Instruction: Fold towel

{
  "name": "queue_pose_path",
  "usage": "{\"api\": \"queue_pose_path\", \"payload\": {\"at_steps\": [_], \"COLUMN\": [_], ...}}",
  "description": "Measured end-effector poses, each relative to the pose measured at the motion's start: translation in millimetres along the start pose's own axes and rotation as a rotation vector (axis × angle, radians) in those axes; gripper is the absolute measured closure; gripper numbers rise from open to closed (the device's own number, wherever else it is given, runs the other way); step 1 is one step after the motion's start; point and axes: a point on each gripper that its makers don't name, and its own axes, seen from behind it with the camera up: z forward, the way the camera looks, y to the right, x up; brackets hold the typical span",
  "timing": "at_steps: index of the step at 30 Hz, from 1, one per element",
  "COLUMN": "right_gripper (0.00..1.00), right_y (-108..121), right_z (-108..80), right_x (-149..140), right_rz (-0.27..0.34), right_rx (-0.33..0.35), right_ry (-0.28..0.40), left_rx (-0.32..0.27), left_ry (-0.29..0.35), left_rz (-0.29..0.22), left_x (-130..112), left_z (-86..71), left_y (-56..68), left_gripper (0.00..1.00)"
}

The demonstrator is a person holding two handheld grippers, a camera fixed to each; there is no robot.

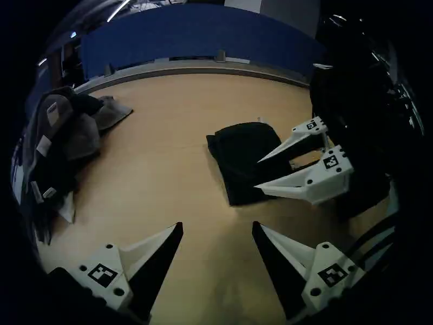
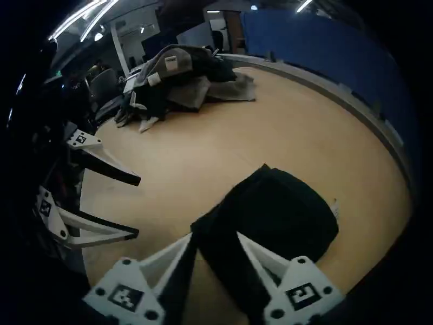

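Jaws apart, right gripper (image 2: 215,235) straddles towel (image 2: 287,214) corner

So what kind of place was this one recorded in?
Probably an office or lab workspace rather than a home. A long wooden table is backed by a blue partition, strip lights run overhead, and a heap of grey and dark cloths lies beyond the black towel.

Near corner of towel (image 2: 281,216) hidden behind right gripper (image 2: 214,236), grip unclear, clothes pile (image 1: 59,141) cut off at edge
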Motion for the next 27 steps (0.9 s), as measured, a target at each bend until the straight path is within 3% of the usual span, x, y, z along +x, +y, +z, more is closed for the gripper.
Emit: {"api": "queue_pose_path", "payload": {"at_steps": [2,4,14,27], "right_gripper": [0.18,0.09,0.08,0.08], "right_y": [1,6,36,45], "right_z": [-7.7,-15.5,-48.2,-60.5], "right_x": [3,5,-14,-54], "right_rz": [0.008,0.011,0.018,0.065], "right_rx": [0.000,-0.018,-0.127,-0.186], "right_ry": [0.016,0.031,0.055,0.021], "left_rx": [0.001,0.002,0.002,-0.006], "left_ry": [-0.001,-0.002,-0.004,0.003], "left_rz": [0.000,-0.002,0.006,0.019], "left_x": [0,-1,0,5], "left_z": [0.0,0.5,0.4,1.4], "left_y": [0.0,0.0,2.7,8.7], "left_gripper": [0.05,0.05,0.05,0.05]}}
